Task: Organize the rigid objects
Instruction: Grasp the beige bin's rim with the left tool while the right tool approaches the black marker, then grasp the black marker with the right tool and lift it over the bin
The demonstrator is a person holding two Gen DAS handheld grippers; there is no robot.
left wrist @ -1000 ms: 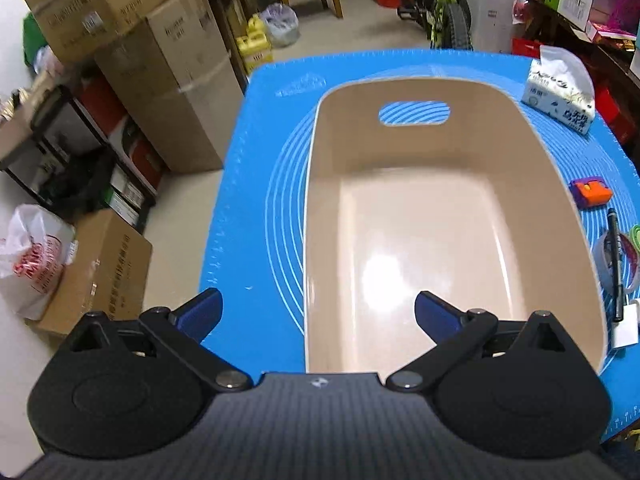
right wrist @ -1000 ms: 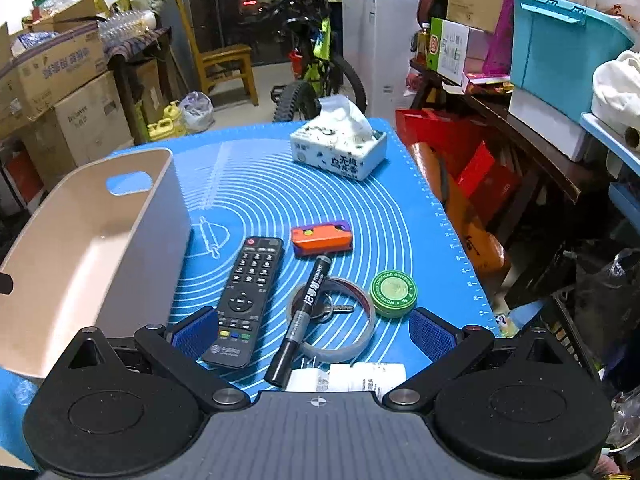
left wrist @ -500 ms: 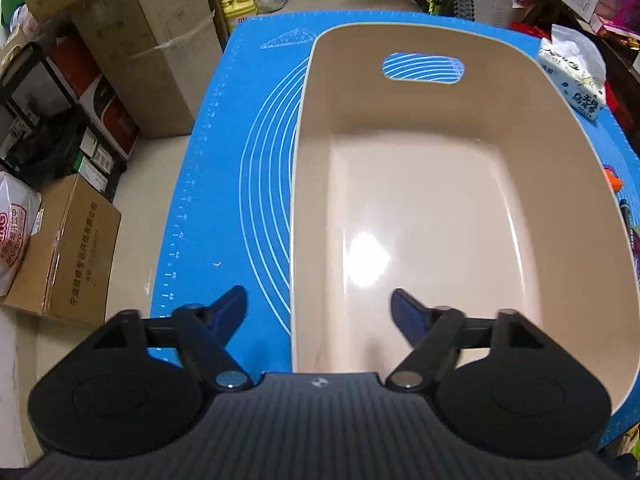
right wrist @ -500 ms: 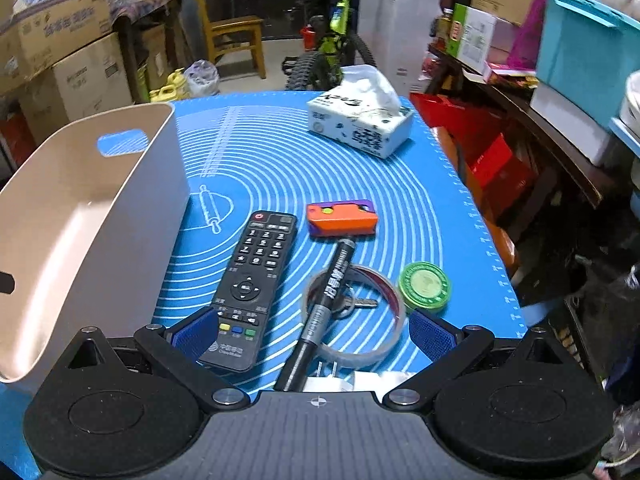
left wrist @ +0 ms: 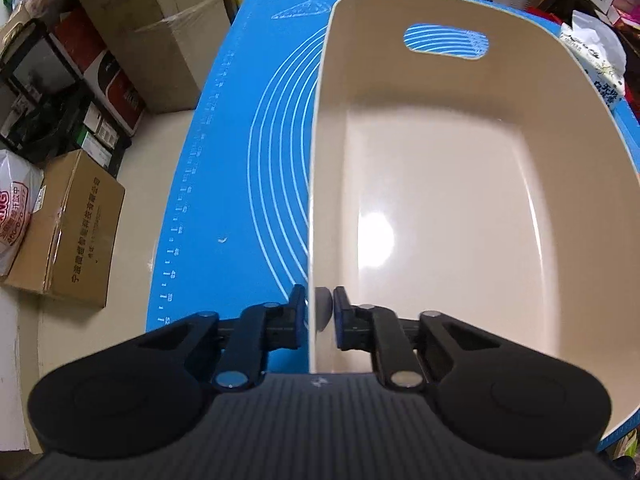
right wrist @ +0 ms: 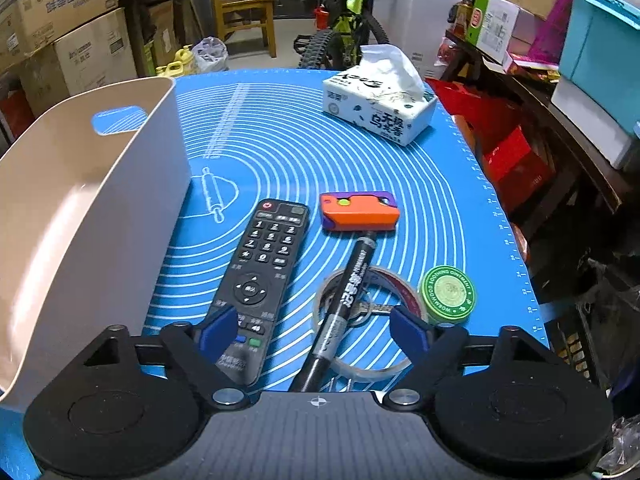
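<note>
An empty beige plastic bin (left wrist: 460,208) stands on the blue mat (left wrist: 240,184). My left gripper (left wrist: 318,304) is shut on the bin's near left wall, one pad outside and one inside. In the right wrist view the bin (right wrist: 80,208) is at the left. Beside it lie a black remote (right wrist: 260,276), a black marker (right wrist: 352,280) resting across a clear tape ring (right wrist: 372,372), an orange and purple block (right wrist: 360,211) and a green tin (right wrist: 447,294). My right gripper (right wrist: 314,326) hangs over the marker with its jaws closing; the marker lies between the pads, untouched.
A tissue pack (right wrist: 380,104) sits at the far right of the mat. A key (right wrist: 376,309) lies inside the tape ring. Cardboard boxes (left wrist: 68,232) stand on the floor left of the table, with shelves and a bicycle (right wrist: 344,28) beyond it.
My left gripper came down over the bin's left wall and shut on it. My right gripper moved lower and nearer the marker and remote, and its fingers have drawn inward.
</note>
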